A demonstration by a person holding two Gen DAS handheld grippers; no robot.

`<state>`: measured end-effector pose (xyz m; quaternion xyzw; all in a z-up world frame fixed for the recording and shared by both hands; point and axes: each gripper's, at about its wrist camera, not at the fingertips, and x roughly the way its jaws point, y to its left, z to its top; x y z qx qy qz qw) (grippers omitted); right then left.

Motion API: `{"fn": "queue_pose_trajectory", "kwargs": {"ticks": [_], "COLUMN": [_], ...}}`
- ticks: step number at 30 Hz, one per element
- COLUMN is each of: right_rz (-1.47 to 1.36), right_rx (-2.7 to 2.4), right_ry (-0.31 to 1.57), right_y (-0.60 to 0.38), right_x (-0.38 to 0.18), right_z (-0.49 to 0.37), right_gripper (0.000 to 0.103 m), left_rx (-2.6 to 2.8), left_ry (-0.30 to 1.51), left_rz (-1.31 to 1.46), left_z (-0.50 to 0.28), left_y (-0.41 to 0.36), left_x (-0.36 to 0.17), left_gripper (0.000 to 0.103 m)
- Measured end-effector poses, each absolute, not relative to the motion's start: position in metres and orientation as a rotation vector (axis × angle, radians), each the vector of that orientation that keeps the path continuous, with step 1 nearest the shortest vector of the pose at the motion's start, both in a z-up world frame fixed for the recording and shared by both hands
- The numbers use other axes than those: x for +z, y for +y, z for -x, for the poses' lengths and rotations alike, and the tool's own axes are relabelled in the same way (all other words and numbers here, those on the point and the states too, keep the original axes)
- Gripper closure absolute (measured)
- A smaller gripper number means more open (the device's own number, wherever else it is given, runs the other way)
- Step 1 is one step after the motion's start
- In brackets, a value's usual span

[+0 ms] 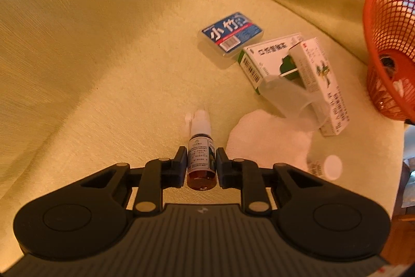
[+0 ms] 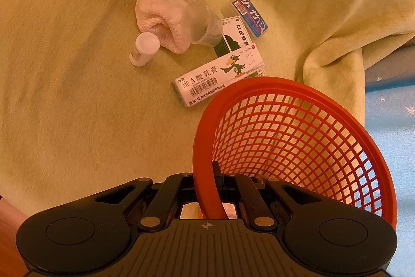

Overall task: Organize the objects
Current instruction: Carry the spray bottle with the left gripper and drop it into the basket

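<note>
Yellow-green fleece blanket [image 1: 90,48] covers the whole surface and bunches into thick folds at the far edge. The left claw [image 1: 201,162] pinches a small amber spray bottle [image 1: 200,155] by its labelled body, one finger on each side; the bottle's white nozzle points away from the camera and its brown base faces the lens. Whether the bottle touches the blanket or is lifted just off it is hard to tell from this angle.

Just right of the bottle lies a folded pink-white washcloth [image 1: 269,139], and a clear plastic cup [image 1: 288,98] lies on its side, its mouth against the cloth and its base over a white and green spray box [image 1: 262,56]. A long white ointment box [image 1: 326,85] with a green parrot printed on it lies beside the cup, partly over the spray box. Beyond them sits a blue-labelled clear plastic case [image 1: 230,35], near the spray box. A small white-capped pill bottle [image 1: 329,168] lies beside the near edge of the washcloth.

The right claw [image 2: 207,188] is pressed together on the rim of an orange mesh basket [image 2: 298,136], one finger inside and one outside the wall, and the basket is tilted. In the right wrist view the basket's rim overlaps the near end of the ointment box. In the left wrist view the basket holds some small items too blurred to name.
</note>
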<state>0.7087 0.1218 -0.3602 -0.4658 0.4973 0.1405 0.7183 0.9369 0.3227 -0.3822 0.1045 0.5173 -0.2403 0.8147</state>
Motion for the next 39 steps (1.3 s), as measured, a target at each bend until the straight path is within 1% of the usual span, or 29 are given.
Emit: {"fn": "queue_pose_trajectory", "kwargs": {"ticks": [15,23,39], "right_rz": [1.039,1.039,1.029], "right_rx": [0.317,0.318,0.318], "right_ry": [1.103,1.103,1.101], "right_y": [0.123,0.123,0.123], "right_x": [-0.360,-0.360,-0.356], "right_z": [-0.708,-0.708,-0.704], "right_gripper": [0.103,0.103,0.103], "left_rx": [-0.558,-0.654,-0.849], "left_ry": [1.023,0.975,0.910], "left_rz": [-0.176,-0.181,-0.181], "left_z": [-0.932,-0.925,-0.905], "left_y": [0.321,0.298,0.240], "left_x": [-0.328,-0.297,-0.257], "left_gripper": [0.085,0.085,0.084]}}
